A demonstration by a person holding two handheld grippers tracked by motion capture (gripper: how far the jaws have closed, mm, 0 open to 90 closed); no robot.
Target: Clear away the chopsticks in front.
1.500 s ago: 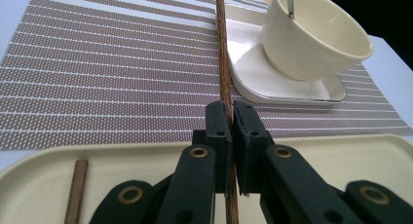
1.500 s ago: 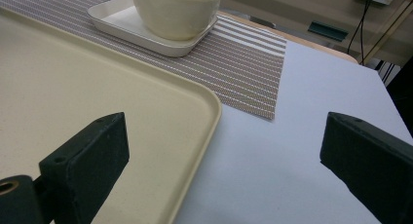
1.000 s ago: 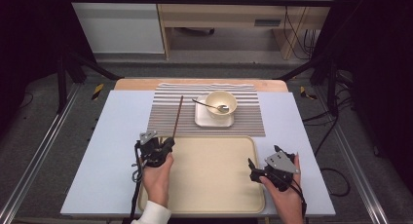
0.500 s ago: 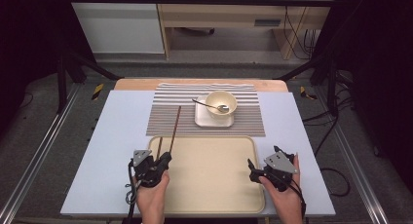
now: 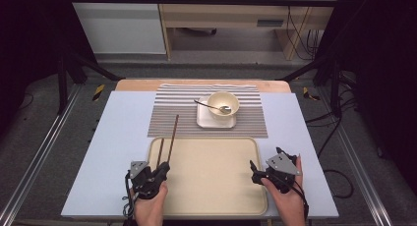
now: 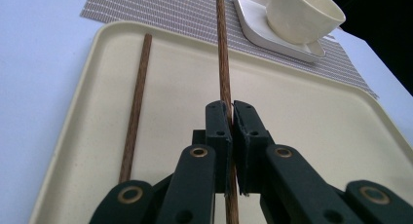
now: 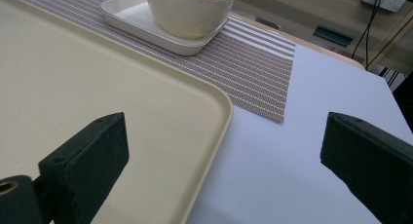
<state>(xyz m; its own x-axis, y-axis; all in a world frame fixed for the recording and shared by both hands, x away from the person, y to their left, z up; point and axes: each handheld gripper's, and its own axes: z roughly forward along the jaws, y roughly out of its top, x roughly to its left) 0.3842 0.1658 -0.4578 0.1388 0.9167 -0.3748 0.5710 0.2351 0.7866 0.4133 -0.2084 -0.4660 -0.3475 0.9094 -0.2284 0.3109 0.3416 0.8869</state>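
Plainly, the tray [image 5: 206, 186] lies lengthwise across the counter [image 5: 118, 137], and one chopstick [image 6: 135, 107] already rests along its left edge. The left tool [image 5: 156, 174] is clamped on the second chopstick [image 5: 173, 135], whose long axis runs away from it toward the mat [image 5: 246, 125], parallel to the first and just right of it. The right tool [image 5: 253, 173] gapes wide, holding nothing, well apart.

Left gripper [image 5: 156, 171] sits at the near left corner of the beige tray [image 5: 216, 186], jaws closed on a brown chopstick [image 5: 173, 137] that runs forward over the tray rim onto the striped placemat [image 5: 251, 125]. A second chopstick [image 5: 160, 150] lies on the tray just beside it. Right gripper [image 5: 255, 174] rests at the tray's near right edge. Cream bowl [image 5: 223, 104] with spoon [image 5: 211, 107] stands on a white square plate [image 5: 204, 119] on the placemat.
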